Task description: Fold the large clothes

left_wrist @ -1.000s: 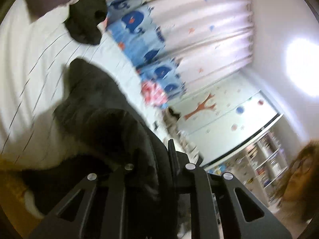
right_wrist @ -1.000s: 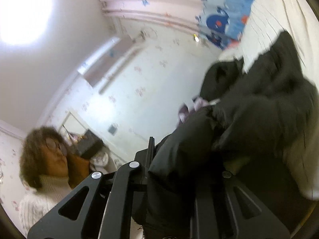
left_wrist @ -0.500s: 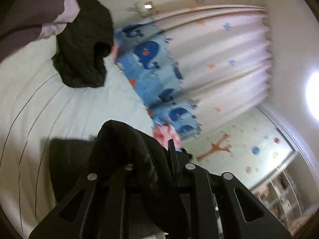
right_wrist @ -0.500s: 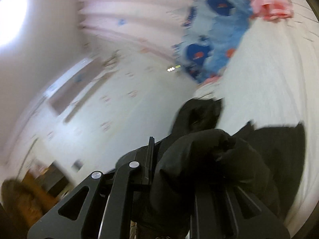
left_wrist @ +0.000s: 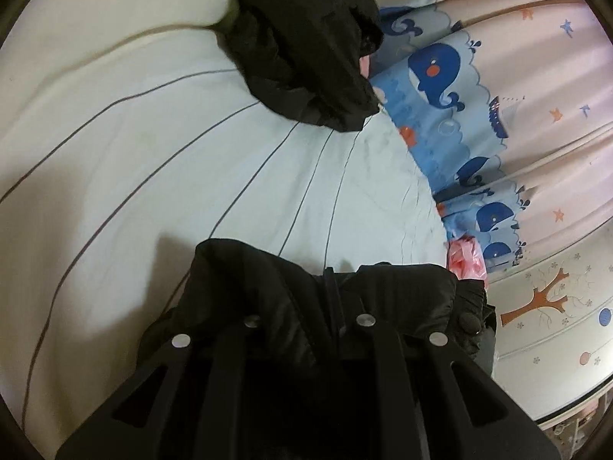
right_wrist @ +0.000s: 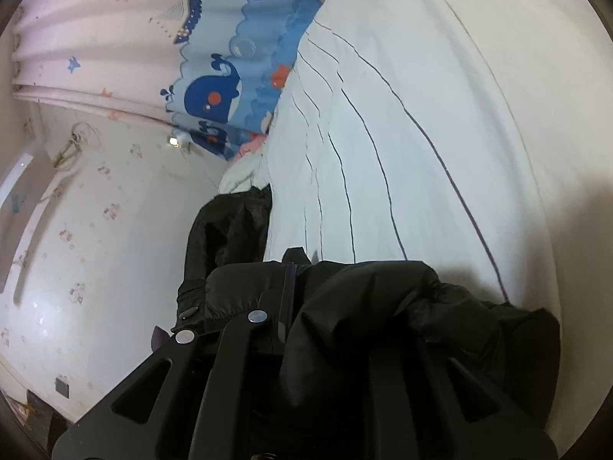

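Observation:
A black padded jacket (left_wrist: 268,287) drapes over my left gripper (left_wrist: 331,295), which is shut on its fabric; a snap button shows at its cuff on the right. In the right wrist view the same black jacket (right_wrist: 383,299) bunches over my right gripper (right_wrist: 295,287), shut on a fold of it, fingertips buried in cloth. Both grippers hover low over the white bed sheet (left_wrist: 172,145) with thin dark stripes. A second black garment (left_wrist: 306,38) lies heaped at the far end of the bed; it also appears beyond the right gripper as a black heap (right_wrist: 230,230).
A blue whale-print curtain (left_wrist: 440,88) with pink upper folds hangs along the bed's far side. A pink item (left_wrist: 465,260) lies at the bed edge. Wallpapered wall (right_wrist: 95,249) stands past the head of the bed. Striped sheet (right_wrist: 421,115) stretches ahead of both grippers.
Both grippers swung away from the person and down toward the bed, carrying the black jacket. The views now face the sheet and curtain; the person is out of view.

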### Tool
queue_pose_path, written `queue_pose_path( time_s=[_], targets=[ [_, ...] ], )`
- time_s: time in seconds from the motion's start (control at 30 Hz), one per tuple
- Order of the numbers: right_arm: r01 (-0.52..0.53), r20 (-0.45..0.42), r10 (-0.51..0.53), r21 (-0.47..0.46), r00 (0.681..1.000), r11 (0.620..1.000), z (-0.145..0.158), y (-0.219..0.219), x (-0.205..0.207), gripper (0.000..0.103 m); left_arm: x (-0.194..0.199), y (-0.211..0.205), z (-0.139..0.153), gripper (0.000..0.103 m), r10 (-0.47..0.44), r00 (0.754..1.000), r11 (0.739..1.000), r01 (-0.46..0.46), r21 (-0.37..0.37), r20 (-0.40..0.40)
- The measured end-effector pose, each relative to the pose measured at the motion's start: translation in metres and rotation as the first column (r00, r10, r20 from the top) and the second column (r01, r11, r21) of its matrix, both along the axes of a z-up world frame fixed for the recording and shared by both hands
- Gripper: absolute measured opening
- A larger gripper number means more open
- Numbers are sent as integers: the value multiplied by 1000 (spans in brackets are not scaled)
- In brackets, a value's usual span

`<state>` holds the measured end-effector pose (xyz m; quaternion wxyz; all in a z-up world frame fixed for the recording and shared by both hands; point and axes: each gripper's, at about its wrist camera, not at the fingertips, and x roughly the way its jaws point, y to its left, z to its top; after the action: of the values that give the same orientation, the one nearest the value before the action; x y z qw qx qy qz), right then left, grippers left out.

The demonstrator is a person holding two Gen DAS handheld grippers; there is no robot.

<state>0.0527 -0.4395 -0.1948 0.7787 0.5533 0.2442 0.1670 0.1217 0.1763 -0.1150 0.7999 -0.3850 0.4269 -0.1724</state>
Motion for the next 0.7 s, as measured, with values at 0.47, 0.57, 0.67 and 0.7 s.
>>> queue_pose_path(
  time_s=[0.47,0.57,0.67,0.7],
  targets=[
    [59,87,-35,-289,996,956,136,17,-43,95,-31,21,147,87,-49,985,996,60,-60,167],
    [38,30,-26,-506,999,862,158,57,-10,95,-31,-55,163,87,-204,954,971,168,170,218],
    [3,-39,-39,-664,999,748,154,92,38,95,-18,-126,156,87,-309,921,898,201,390,236],
    [-9,-59,-46,-705,997,709,145,103,53,95,-8,-145,142,87,-329,921,876,214,433,210]
  ],
)
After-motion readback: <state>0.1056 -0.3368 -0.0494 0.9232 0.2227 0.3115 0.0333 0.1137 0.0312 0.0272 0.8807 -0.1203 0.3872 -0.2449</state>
